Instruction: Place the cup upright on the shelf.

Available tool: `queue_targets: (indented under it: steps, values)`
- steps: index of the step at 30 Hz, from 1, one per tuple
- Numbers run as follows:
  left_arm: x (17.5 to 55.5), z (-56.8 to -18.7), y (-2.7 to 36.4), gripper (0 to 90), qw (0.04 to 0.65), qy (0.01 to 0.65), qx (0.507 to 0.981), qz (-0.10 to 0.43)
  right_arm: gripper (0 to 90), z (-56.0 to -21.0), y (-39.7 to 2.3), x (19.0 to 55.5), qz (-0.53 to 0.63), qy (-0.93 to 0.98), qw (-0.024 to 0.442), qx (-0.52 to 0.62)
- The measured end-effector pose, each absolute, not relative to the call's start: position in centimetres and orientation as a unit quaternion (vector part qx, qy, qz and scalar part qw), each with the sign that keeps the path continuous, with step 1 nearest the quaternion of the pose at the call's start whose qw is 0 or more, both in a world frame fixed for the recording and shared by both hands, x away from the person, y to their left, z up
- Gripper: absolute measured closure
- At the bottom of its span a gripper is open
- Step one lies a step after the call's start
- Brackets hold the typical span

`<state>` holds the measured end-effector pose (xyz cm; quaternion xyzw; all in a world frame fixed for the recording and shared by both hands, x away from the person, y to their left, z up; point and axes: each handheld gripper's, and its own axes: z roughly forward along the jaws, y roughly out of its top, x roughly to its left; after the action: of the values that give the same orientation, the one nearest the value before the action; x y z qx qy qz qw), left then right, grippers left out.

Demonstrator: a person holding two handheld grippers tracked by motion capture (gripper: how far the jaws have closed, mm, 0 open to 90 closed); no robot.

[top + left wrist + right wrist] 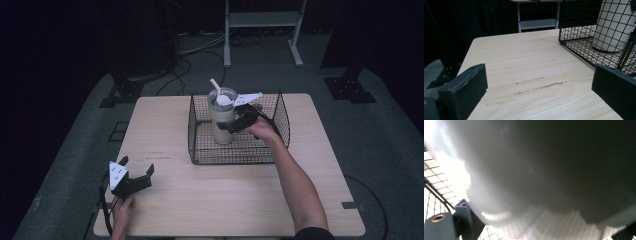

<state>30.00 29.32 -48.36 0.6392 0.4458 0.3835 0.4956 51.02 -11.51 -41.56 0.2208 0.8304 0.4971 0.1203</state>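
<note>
Step in hand: the tumbler (222,117), a cream cup with lid and straw, stands upright inside the wire basket (280,107), toward the basket's left-rear part. The right gripper (235,125) reaches into the basket from the tumbler's right side, and its jaws sit against the tumbler's body; in the right gripper view the tumbler (536,170) presses close between them. The jaws appear closed on it, judged as a firm grasp.

The left gripper (136,181) rests on the table (210,200), well apart from the basket toward its near left. Its jaws stand wide open and hold nothing.

Next move, as judged: a straight vertical lift is required, so that the tumbler's base clears the basket rim without tilting.

Count: one tumbler, one basket, one table, two grippers.
</note>
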Motion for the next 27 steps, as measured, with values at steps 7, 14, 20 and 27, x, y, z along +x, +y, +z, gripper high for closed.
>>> queue_targets:
  steps: [7, 14, 20, 27]
  values:
    - [30.0, -48.4, 29.3, 0.0, 0.495, 0.445, 0.640, 0.384, 8.4, -41.5, -11.7, 50.7, 0.494, 0.831, 0.126, 0.224]
    - [30.0, -48.4, 29.3, 0.0, 0.495, 0.445, 0.639, 0.384, 8.4, -41.4, -12.0, 50.4, 0.489, 0.831, 0.130, 0.231]
    - [30.0, -48.4, 29.3, 0.0, 0.495, 0.445, 0.639, 0.385, 8.3, -41.3, -11.9, 50.1, 0.487, 0.831, 0.140, 0.228]
    - [30.0, -48.4, 29.3, 0.0, 0.495, 0.445, 0.639, 0.385, 8.6, -40.9, -12.4, 49.9, 0.482, 0.834, 0.146, 0.227]
